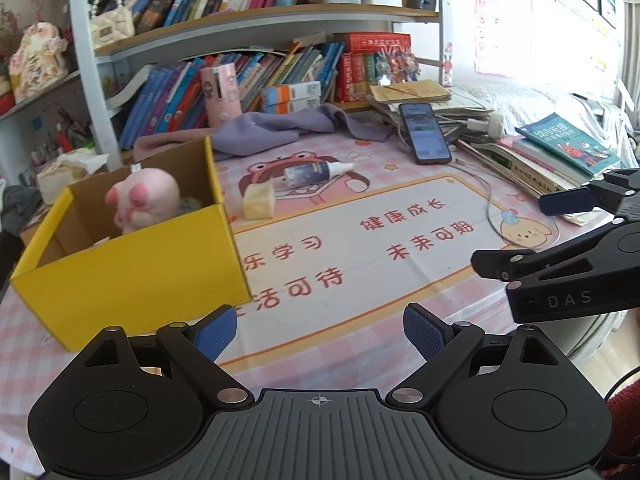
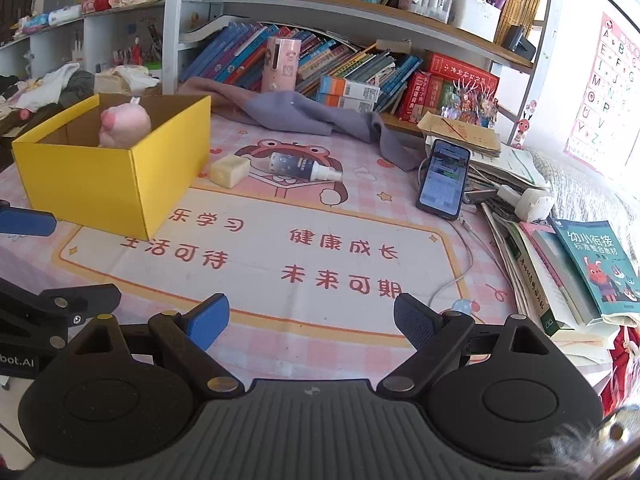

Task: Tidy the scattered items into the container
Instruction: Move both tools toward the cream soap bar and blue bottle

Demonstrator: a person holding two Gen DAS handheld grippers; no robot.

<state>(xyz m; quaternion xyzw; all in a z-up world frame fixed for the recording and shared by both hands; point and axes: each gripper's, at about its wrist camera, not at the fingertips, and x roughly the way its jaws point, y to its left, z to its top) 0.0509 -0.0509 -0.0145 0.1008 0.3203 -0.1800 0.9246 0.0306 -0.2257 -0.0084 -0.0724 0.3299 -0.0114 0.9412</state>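
A yellow cardboard box (image 1: 132, 264) stands on the left of the desk, also in the right wrist view (image 2: 116, 176). A pink paw plush (image 1: 142, 200) sits inside it (image 2: 124, 124). A cream cube (image 1: 259, 201) (image 2: 229, 171) and a small spray bottle (image 1: 316, 172) (image 2: 302, 167) lie on the mat just right of the box. My left gripper (image 1: 320, 334) is open and empty, low over the mat near the box's front corner. My right gripper (image 2: 310, 320) is open and empty over the mat's front; it also shows at the right in the left wrist view (image 1: 516, 232).
A phone (image 1: 425, 133) (image 2: 444, 176) with a cable leans on stacked papers at the right. Books (image 2: 592, 268) pile at the right edge. A grey cloth (image 2: 304, 114) and a pink cylinder (image 2: 282, 65) lie before the bookshelf (image 1: 256, 20) behind.
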